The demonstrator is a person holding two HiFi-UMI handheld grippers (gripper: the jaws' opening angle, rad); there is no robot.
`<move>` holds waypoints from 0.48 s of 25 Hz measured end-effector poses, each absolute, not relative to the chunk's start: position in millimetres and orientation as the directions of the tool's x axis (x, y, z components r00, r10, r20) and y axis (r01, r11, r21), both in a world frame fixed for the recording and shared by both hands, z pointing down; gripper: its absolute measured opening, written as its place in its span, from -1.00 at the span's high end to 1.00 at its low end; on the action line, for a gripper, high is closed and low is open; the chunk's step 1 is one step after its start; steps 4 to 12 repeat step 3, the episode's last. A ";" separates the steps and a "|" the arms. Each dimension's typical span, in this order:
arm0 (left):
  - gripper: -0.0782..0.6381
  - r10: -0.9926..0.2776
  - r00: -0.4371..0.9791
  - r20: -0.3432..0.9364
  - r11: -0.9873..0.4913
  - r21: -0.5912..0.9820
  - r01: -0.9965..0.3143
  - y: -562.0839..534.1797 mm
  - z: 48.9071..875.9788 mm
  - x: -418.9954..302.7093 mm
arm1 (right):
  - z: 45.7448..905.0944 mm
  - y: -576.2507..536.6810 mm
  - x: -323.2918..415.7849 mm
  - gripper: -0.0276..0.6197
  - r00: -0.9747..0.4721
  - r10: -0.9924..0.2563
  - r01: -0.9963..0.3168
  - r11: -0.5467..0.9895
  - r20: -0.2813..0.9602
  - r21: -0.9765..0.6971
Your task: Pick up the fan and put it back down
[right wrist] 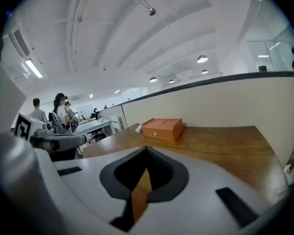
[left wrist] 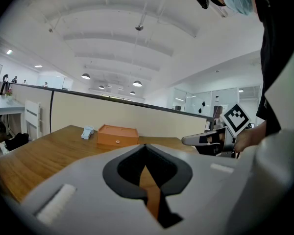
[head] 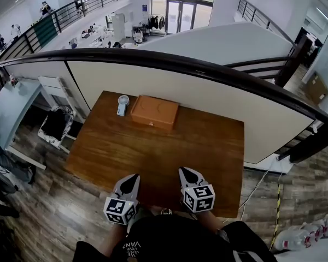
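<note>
A small pale-blue hand fan (head: 122, 105) lies flat at the far edge of the wooden table (head: 208, 146), just left of an orange box (head: 154, 112). In the left gripper view the fan (left wrist: 87, 132) shows small beside the box (left wrist: 117, 135); in the right gripper view only its tip (right wrist: 137, 128) peeks out from behind the box (right wrist: 162, 129). My left gripper (head: 132, 178) and right gripper (head: 186, 172) hover side by side over the near edge of the table, far from the fan. Both are shut with nothing between their jaws.
A curved dark railing (head: 218, 70) with a cream panel (head: 208, 100) runs behind the table. A white chair with a dark bag (head: 57, 124) stands to the table's left. The right gripper view shows people (right wrist: 63, 111) at desks in the far background.
</note>
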State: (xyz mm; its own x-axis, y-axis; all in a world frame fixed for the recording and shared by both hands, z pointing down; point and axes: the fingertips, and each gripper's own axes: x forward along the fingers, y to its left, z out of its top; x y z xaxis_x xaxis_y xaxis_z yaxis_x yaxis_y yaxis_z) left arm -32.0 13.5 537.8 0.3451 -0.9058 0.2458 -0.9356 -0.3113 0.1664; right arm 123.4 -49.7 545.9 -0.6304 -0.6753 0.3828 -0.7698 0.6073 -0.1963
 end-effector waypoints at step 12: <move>0.75 -0.905 0.345 0.251 -0.310 0.167 -0.936 14.0 540.4 -34.6 | 545.7 -49.1 121.8 0.88 -0.631 -0.675 -0.770 0.608 0.383 -0.197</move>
